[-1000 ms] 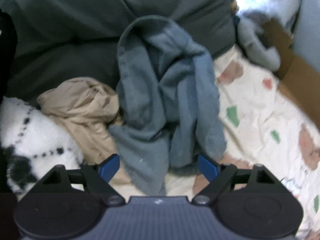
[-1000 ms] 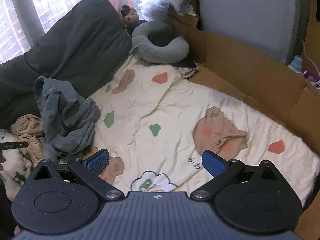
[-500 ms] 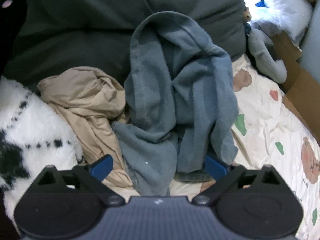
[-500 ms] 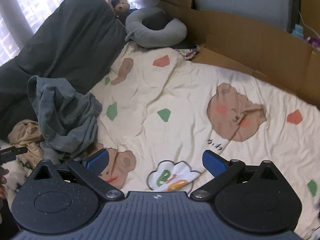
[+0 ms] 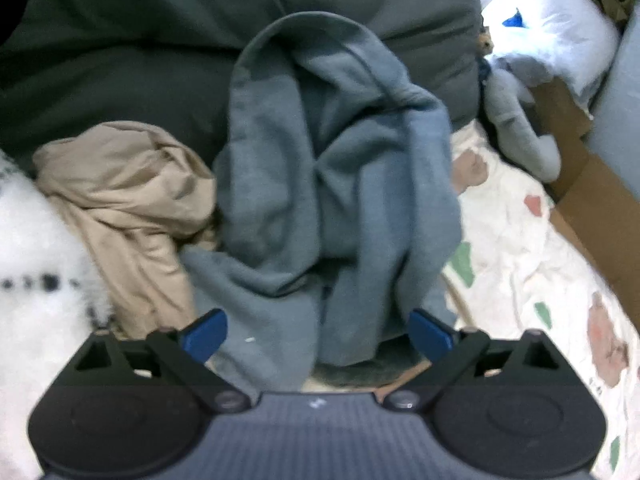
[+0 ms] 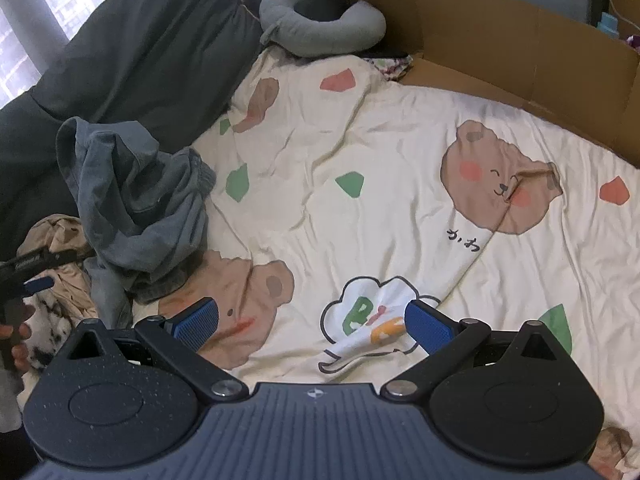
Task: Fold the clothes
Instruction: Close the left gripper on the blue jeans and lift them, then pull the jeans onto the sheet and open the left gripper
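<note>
A crumpled blue-grey garment [image 5: 332,184] leans against the dark cushion, with a crumpled beige garment [image 5: 128,192] to its left. My left gripper [image 5: 316,334] hangs just over the blue-grey garment's lower folds. Its jaws are wide and closing, the cloth lies between the blue pads [image 5: 202,336], and they do not press on it. In the right wrist view the blue-grey garment [image 6: 136,200] and the beige garment [image 6: 60,240] lie at the left, with the left gripper [image 6: 32,272] beside them. My right gripper [image 6: 312,326] stands open over the printed sheet, with nothing between its fingers.
A cream bedsheet [image 6: 400,160] with bear prints covers the bed. A dark grey cushion [image 6: 140,48] runs along the left, and a grey neck pillow [image 6: 320,28] lies at the back. Cardboard [image 6: 500,40] lines the far side. A white fluffy spotted cloth [image 5: 36,260] lies left of the beige garment.
Both grippers have sunk. The left one has come closer to the blue-grey garment, which now fills more of its view. The right one has dropped toward the sheet.
</note>
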Tool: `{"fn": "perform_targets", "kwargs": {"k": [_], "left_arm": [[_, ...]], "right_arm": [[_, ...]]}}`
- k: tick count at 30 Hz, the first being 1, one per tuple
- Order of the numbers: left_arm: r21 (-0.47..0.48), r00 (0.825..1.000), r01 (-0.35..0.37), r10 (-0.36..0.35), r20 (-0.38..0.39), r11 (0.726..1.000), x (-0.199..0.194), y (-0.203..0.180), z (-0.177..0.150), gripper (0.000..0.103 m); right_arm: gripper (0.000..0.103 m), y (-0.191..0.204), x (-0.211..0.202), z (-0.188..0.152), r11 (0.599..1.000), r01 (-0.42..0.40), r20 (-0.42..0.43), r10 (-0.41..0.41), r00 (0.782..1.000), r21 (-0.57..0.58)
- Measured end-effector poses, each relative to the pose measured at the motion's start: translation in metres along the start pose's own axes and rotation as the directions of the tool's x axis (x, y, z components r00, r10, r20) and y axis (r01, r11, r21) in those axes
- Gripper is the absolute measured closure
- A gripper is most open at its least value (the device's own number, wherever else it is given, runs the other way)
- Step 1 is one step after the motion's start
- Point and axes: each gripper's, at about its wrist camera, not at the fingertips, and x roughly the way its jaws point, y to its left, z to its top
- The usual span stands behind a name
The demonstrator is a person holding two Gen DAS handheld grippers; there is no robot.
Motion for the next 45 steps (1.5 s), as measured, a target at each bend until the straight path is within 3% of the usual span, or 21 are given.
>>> {"fn": "perform_targets", "kwargs": {"k": [5,10,12,13,15,18,21,36,40,45], "left_arm": [[-0.001,0.999,0.044,-0.044,0.032,0.999,0.011,-0.021,0.003,0.03],[0.018,0.996,0.066,-0.067,0.055,0.998,0.023,-0.04,0.011,0.033],[0.017,0.999,0.023,-0.024,0.038,1.0,0.034,-0.045,0.014,0.067],[0.017,1.0,-0.003,0.003,0.027,1.0,0.039,-0.048,0.016,0.096],[0.014,0.998,-0.032,0.032,0.046,0.999,0.041,-0.053,0.019,0.095],[0.045,0.997,0.06,-0.062,0.053,0.997,0.033,-0.065,0.017,0.097],[0.126,0.994,0.072,-0.081,0.071,0.989,0.02,-0.079,0.013,0.097],[0.192,0.977,0.193,-0.208,0.057,0.962,-0.062,-0.106,0.01,0.098],[0.228,0.966,0.244,-0.258,0.035,0.943,-0.079,-0.119,0.005,0.098],[0.273,0.939,0.33,-0.345,0.008,0.904,-0.096,-0.14,-0.002,0.098]], "right_arm": [[0.001,-0.002,0.002,-0.003,1.0,-0.002,-0.001,0.002,1.0,0.015],[0.001,-0.002,0.01,-0.008,0.999,-0.013,-0.013,0.013,1.0,0.037],[0.001,-0.001,0.012,-0.011,0.999,-0.015,-0.023,0.016,1.0,0.032],[0.001,0.0,0.013,-0.012,0.999,-0.016,-0.027,0.017,0.999,0.029],[0.001,0.001,0.01,-0.014,1.0,-0.006,-0.019,0.007,1.0,0.018],[0.001,-0.003,0.006,-0.012,0.999,-0.008,-0.012,0.008,1.0,0.031],[0.001,-0.005,0.006,-0.011,0.999,-0.011,-0.013,0.012,1.0,0.037],[0.001,0.042,0.008,-0.016,0.977,-0.211,0.02,0.211,0.977,-0.025],[0.001,0.045,0.007,-0.016,0.972,-0.235,0.034,0.234,0.972,0.01],[0.001,0.045,0.003,-0.018,0.974,-0.226,0.039,0.225,0.974,0.015]]}}
